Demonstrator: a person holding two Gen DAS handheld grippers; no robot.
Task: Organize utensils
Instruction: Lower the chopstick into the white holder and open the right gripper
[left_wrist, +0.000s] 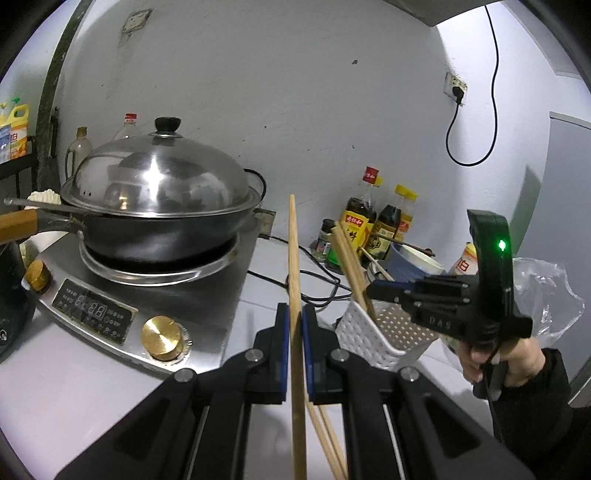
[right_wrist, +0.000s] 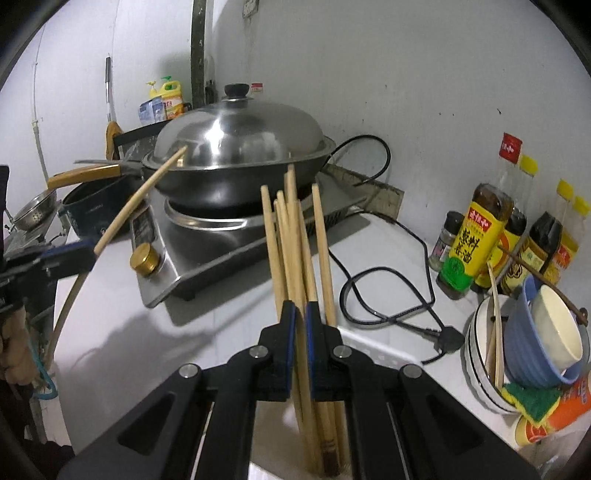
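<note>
- Chopsticks (right_wrist: 295, 236) stand upright in our clenched right gripper (right_wrist: 299, 332), over the white basket (left_wrist: 380, 332) at lower right.
- Left gripper (left_wrist: 295, 332) clamps one chopstick (left_wrist: 294, 258), left of the basket.

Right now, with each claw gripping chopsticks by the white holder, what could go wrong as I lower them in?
1. The right claw is shut on one wooden chopstick among several standing in the white perforated plastic holder; pushing down could jam or tip the light holder.
2. The left claw pinches its long wooden chopstick near mid-length, so it may pivot or slip.
3. The stacked bowls and sauce bottles stand close; a wide swing could knock them.
</note>
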